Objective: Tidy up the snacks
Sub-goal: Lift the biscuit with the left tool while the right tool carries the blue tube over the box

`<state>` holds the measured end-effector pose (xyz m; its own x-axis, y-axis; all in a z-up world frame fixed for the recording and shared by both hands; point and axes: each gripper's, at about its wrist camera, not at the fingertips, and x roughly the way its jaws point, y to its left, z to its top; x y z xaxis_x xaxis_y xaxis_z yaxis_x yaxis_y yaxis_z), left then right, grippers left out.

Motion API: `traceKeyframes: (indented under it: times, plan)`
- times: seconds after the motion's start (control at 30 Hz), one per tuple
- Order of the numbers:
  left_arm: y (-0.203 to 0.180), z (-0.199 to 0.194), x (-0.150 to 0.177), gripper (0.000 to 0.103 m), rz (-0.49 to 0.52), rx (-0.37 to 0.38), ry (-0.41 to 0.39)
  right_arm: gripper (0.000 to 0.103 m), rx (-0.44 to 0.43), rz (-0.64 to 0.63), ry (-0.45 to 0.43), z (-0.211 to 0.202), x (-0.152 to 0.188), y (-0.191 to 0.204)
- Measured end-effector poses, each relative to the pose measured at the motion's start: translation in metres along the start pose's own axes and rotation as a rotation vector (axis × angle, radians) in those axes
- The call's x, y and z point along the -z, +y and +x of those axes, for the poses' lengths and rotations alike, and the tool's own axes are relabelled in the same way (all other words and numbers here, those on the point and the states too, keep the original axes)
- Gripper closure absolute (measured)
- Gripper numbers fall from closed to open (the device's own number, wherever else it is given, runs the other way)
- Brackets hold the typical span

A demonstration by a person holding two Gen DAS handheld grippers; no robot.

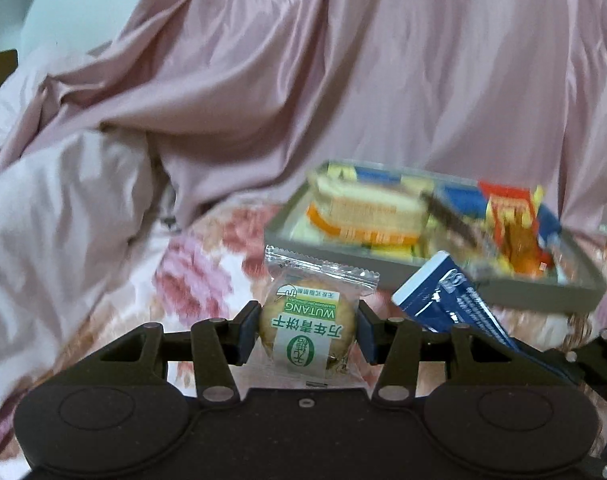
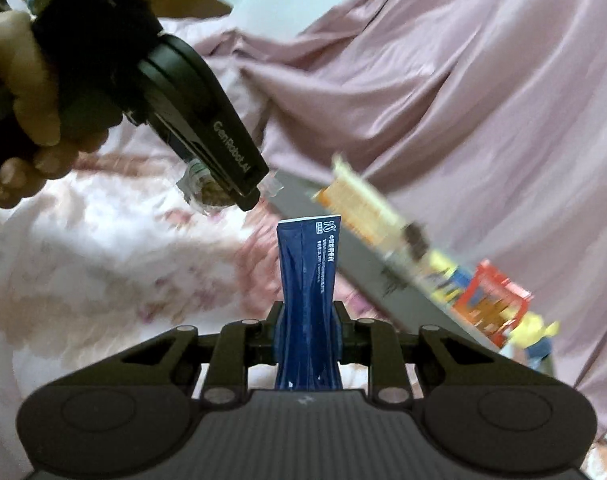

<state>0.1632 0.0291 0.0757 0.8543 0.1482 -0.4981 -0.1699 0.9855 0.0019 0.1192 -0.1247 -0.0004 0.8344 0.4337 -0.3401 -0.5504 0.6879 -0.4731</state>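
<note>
1. Left tongs (image 1: 308, 330) clamped on a wrapped biscuit (image 1: 309, 322), pads at its two sides. It hangs clear of the flowered bed sheet (image 1: 207, 276).
2. Right tongs (image 2: 306, 334) pinched narrow on a blue sachet (image 2: 306, 276), held near its lower end; top stands free.
3. Tray (image 1: 387, 278) lies on the bed just beyond both loads, already crowded with packets (image 1: 367, 212).
4. Pink quilt (image 1: 343, 80) heaped behind the tray.
5. Risk: biscuit is brittle; a harder squeeze may crack it. Wrapper is slick, so a loose hold may let it slide out.
6. Risk: sachet is floppy and gripped low; it may fold over or catch the tray rim going in.
7. Risk: both tongs sit close together; they may knock each other over the tray.
8. Risk: soft bed; pressing the tray may tip it and spill packets.
</note>
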Motion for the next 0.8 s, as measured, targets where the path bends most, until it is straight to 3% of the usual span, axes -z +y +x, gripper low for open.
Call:
traceKeyframes:
  times: [0.27,0.47,0.8]
  plan:
    - [-0.03,0.006,-0.042,0.051,0.006,0.039,-0.088,0.077,0.184,0.163,-0.119,-0.009,-0.012,-0.045]
    - [-0.072,0.029,-0.066,0.051,0.034,0.095,-0.12,0.077,0.312,0.392,-0.111,0.01,-0.001,-0.108]
    - [-0.136,0.08,-0.078,0.051,0.076,0.164,-0.089,0.077,0.355,0.663,-0.085,0.04,0.03,-0.169]
